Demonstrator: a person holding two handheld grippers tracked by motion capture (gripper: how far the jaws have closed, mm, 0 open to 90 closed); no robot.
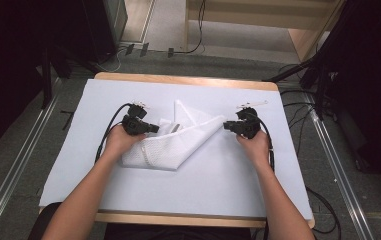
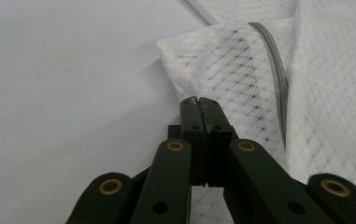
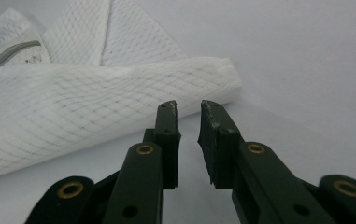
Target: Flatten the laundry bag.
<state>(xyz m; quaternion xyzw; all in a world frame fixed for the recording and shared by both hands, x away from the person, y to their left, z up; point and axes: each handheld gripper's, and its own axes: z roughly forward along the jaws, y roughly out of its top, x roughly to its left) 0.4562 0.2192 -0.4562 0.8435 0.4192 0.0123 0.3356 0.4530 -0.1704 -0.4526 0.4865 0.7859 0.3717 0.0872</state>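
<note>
Folding white mesh laundry bag [image 1: 178, 142] at mid-table: our left gripper [image 2: 199, 103] jaws together beside bag edge, right gripper [image 3: 188, 108] jaws slightly apart, empty. Risk: fold springs open, unpinned.

The left gripper [image 2: 199, 101] has its black jaws pressed together, nothing visibly between them, over a white mesh bag [image 2: 241, 84]. The bag's grey zipper [image 2: 274, 65] runs toward one o'clock; bare white table [image 2: 63, 84] lies toward ten o'clock.
</note>
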